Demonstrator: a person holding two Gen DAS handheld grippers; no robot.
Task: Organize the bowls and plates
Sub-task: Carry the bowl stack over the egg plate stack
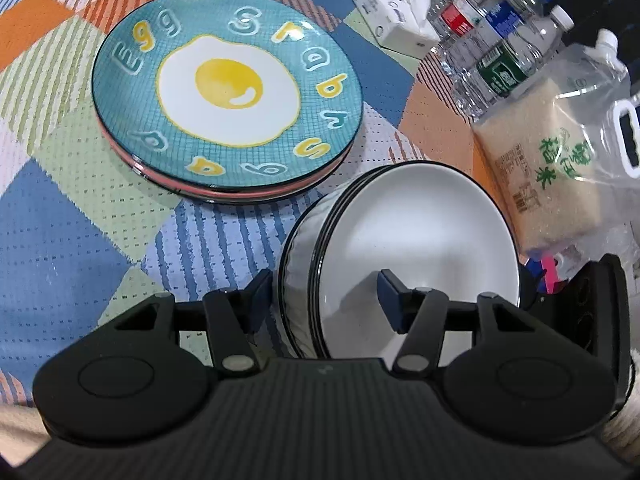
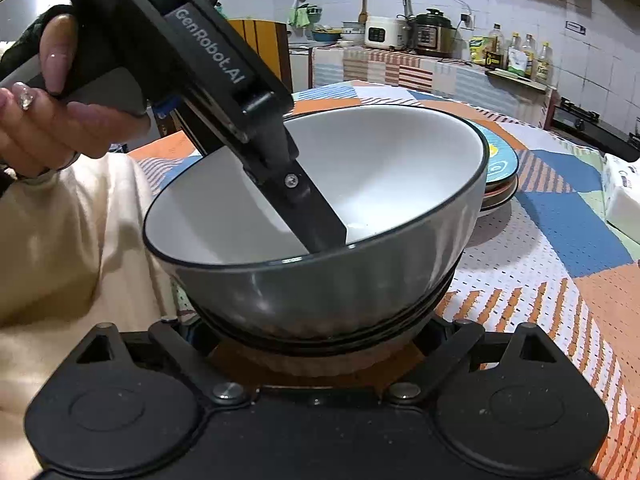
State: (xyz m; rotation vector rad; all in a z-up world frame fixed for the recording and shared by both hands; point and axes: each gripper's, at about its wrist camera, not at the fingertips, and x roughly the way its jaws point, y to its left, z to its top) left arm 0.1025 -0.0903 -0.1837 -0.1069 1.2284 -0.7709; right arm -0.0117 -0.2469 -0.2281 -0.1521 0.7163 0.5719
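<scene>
Evidently the glazed grey-and-white ceramic bowl stack [image 1: 404, 256] is heavy, slippery, breakable — left gripper [image 1: 324, 296] jaws straddle its rim, grip unconfirmed; right gripper [image 2: 320, 340] jaws spread wide, bowl base between them.

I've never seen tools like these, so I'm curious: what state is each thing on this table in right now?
Bowls: nested in a stack, empty.
Plates: stacked, egg plate on top.
Left tool: open, one finger inside the bowls, one outside.
Right tool: open, spread around the stack's base.
Water bottles: capped.
Tissue pack: opened, tissue sticking out.
</scene>
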